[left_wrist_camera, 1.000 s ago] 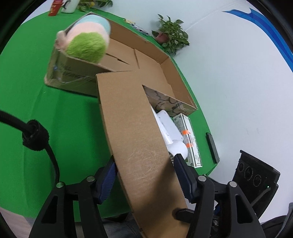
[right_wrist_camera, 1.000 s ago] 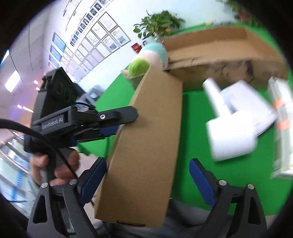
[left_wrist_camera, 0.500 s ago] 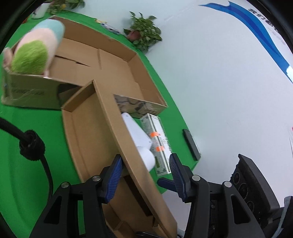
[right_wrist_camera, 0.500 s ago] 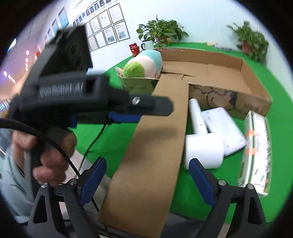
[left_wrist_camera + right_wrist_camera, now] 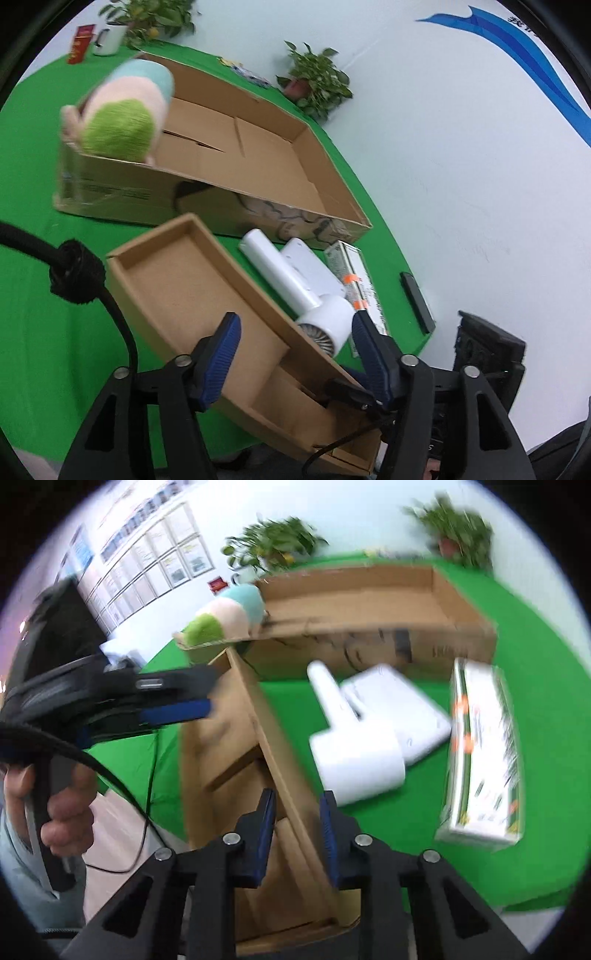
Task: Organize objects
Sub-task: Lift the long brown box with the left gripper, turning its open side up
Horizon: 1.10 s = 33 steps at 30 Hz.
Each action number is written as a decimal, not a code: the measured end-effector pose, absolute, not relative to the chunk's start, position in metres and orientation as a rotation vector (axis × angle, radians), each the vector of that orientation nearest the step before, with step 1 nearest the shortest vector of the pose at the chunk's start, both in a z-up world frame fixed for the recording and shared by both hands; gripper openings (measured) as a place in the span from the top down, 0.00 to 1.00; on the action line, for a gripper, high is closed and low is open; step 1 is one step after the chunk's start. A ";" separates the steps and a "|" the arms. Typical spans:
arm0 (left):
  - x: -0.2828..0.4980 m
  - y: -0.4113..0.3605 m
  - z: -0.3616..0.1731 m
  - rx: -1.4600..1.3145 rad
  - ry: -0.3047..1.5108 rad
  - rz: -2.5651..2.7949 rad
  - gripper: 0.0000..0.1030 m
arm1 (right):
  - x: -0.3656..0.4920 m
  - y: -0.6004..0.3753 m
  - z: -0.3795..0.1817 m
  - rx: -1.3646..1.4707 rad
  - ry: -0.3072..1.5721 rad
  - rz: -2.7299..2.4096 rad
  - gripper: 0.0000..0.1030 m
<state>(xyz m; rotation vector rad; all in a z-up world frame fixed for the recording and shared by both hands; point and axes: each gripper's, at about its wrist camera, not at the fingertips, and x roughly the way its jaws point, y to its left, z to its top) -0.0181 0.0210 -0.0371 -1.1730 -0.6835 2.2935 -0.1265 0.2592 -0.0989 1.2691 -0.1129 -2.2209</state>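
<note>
Overhead, white walls surround the green table [image 5: 33,177] bearing cardboard boxes [image 5: 258,173]

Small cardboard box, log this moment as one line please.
small cardboard box: open side up | right gripper: just closed on its side wall | left gripper: open, straddling same wall

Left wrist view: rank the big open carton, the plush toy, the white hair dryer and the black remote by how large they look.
1. Big open carton
2. Plush toy and white hair dryer: look alike, and the dryer lies nearer the camera, so unranked
3. Black remote
</note>
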 end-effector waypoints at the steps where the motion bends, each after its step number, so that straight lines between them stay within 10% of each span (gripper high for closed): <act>1: -0.014 0.016 -0.037 -1.172 -0.686 2.313 0.38 | -0.121 0.254 -0.102 1.283 -0.113 -2.194 0.78; 6: 0.004 -0.008 -0.042 -1.203 -0.652 2.437 0.38 | -0.114 0.209 -0.100 1.217 -0.073 -2.028 0.73; 9: 0.008 -0.022 -0.053 -1.264 -0.645 2.468 0.38 | -0.113 0.197 -0.093 1.168 -0.031 -2.024 0.53; 17: 0.017 -0.021 -0.078 -1.373 -0.610 2.472 0.40 | -0.133 0.194 -0.094 1.209 0.030 -2.114 0.51; 26: 0.021 -0.011 -0.095 -1.469 -0.541 2.495 0.59 | -0.134 0.178 -0.103 1.220 0.135 -2.121 0.82; 33: 0.019 0.003 -0.080 -1.455 -0.460 2.534 0.76 | -0.135 0.175 -0.100 1.217 0.185 -2.127 0.85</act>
